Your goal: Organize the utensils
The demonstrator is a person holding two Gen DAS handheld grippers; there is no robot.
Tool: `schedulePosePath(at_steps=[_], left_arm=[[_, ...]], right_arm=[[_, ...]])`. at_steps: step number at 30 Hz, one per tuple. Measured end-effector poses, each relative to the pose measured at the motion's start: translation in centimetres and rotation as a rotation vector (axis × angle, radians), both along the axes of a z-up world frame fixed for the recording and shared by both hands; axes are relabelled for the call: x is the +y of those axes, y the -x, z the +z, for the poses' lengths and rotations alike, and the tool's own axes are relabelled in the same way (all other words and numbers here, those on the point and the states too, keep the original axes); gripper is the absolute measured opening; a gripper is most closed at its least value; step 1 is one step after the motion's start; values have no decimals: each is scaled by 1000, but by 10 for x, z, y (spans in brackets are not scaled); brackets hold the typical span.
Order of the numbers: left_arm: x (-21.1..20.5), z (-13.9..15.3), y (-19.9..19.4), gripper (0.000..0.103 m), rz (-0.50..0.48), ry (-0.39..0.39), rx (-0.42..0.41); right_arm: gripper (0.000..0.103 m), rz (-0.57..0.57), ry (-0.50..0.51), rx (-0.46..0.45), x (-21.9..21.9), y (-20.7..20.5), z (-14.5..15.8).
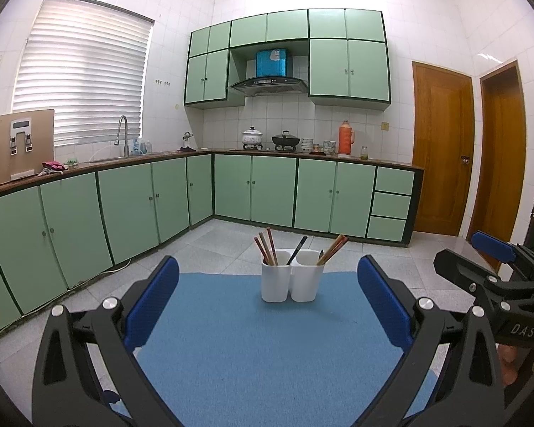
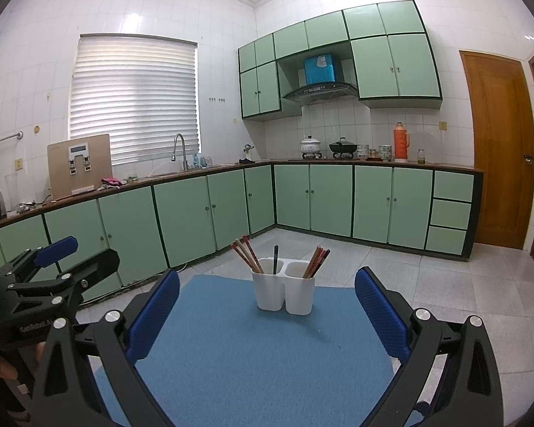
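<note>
A white two-compartment utensil holder (image 1: pixel 291 281) (image 2: pixel 284 290) stands upright at the far end of a blue mat (image 1: pixel 260 348) (image 2: pixel 260 356). Its left cup holds red-brown chopsticks (image 1: pixel 266 247) (image 2: pixel 247 254) and a dark utensil (image 1: pixel 297 249) (image 2: pixel 275 258); the right cup holds more chopsticks (image 1: pixel 333 249) (image 2: pixel 317 261). My left gripper (image 1: pixel 267 302) is open and empty, well short of the holder. My right gripper (image 2: pixel 267 309) is open and empty too, also short of it. Each gripper shows at the edge of the other's view: the right gripper (image 1: pixel 480 252), the left gripper (image 2: pixel 67 252).
Green kitchen cabinets (image 1: pixel 131 199) run along the walls with a counter carrying a sink tap (image 1: pixel 122 135), pots (image 1: pixel 284 139) and an orange flask (image 1: pixel 346 138). Wooden doors (image 1: pixel 441 149) stand at the right. Pale floor tiles (image 2: pixel 427 284) surround the mat's table.
</note>
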State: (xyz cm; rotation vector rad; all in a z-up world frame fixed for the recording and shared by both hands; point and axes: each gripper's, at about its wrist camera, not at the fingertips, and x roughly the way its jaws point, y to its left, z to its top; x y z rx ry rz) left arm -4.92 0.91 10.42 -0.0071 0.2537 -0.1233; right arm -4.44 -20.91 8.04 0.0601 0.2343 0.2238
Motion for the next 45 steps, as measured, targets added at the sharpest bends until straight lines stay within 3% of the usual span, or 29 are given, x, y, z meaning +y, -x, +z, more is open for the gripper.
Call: schedulePosePath(at_steps=[45], left_arm=[[0, -10, -6, 97, 15, 0, 14]], right_arm=[[97, 2, 1, 18, -2, -4, -10]])
